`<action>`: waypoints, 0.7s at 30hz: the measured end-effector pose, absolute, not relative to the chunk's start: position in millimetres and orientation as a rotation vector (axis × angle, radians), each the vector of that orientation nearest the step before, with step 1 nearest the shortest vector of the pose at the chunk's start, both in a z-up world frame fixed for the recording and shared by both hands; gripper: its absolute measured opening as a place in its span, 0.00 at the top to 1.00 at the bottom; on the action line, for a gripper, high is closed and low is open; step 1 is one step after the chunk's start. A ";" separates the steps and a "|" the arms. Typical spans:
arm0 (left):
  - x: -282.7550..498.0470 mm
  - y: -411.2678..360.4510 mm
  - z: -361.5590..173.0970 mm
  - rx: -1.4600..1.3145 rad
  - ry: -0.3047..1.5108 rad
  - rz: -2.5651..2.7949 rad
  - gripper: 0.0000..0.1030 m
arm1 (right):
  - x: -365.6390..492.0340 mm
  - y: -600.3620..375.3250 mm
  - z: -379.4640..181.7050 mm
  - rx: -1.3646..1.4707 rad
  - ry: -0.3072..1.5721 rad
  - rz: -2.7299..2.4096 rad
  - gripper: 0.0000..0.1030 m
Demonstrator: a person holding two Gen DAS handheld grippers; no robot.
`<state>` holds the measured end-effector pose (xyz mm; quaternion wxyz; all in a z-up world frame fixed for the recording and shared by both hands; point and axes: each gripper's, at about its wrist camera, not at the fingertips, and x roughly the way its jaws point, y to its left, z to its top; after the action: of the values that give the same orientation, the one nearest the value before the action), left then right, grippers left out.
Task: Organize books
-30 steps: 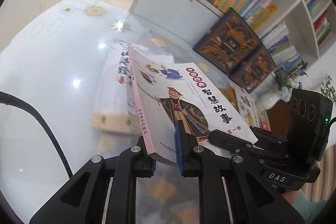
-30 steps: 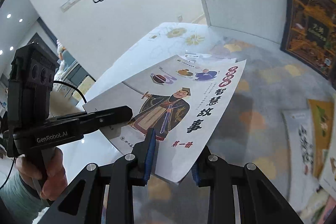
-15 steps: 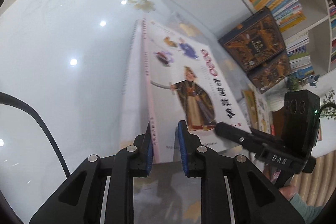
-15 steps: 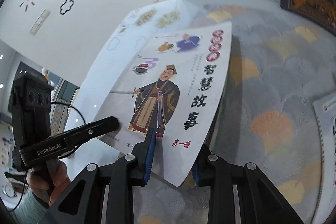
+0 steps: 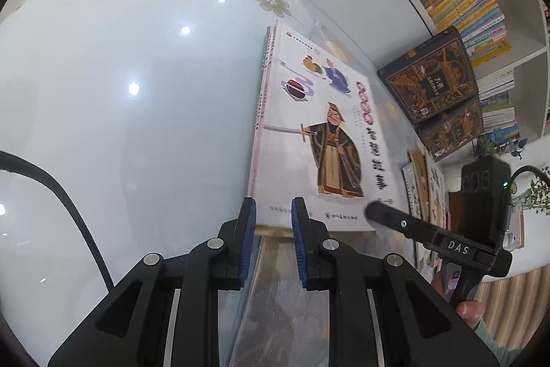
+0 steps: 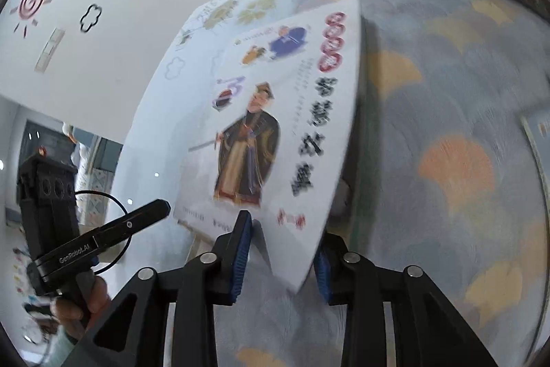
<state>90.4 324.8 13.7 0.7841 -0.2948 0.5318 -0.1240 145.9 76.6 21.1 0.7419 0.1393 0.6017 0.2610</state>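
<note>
The book (image 5: 309,112) is a thin, flat paperback with a smooth white cover. The cover carries a cartoon of a robed, bearded figure with a sword, smaller drawings above him, and a column of bold black characters under red discs. Its spine is pale pink. It lies face up on top of a stack (image 5: 264,57) of similar slim books, whose green and pink spines show as narrow strips along its far side. The stack sits at the edge of the tabletop (image 5: 137,143) that borders the carpet (image 6: 447,126); how much of it rests on the tabletop I cannot tell.

The left tongs (image 5: 272,212) are narrowly parted. Their ribbed blue pads stand to either side of the book's near edge and do not press on it. The right tongs (image 6: 283,229) have just been opening. The book's near corner lies between them, and the pads look loose on it. A hand (image 5: 469,310) grips the right tool's black handle.

The tabletop is glossy white and glass-smooth, mirroring ceiling lights, with gold flower prints near its far corner. A black cable (image 5: 68,205) curves over it. The carpet is grey and short-piled, patterned with orange and yellow fan shapes. Past the book, two dark slabs with ornate gold patterns (image 5: 429,78) lean against a white bookcase (image 5: 343,6) packed with upright spines.
</note>
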 end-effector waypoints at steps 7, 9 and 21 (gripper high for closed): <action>70.4 304.2 52.3 -0.552 1.098 -0.271 0.80 | 85.9 0.3 21.9 0.459 1.316 0.544 0.68; 61.3 281.1 70.0 -0.513 1.084 -0.300 0.73 | 71.1 -22.6 22.9 0.483 1.305 0.540 0.68; 64.3 62.4 101.6 -0.430 1.096 -0.542 0.40 | 6.4 -216.8 71.5 0.565 1.096 0.367 0.41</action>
<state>64.3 62.4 101.6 0.7974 -0.2002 0.5103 -0.2523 6.4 -216.8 71.5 0.8002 0.2633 0.5110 0.1711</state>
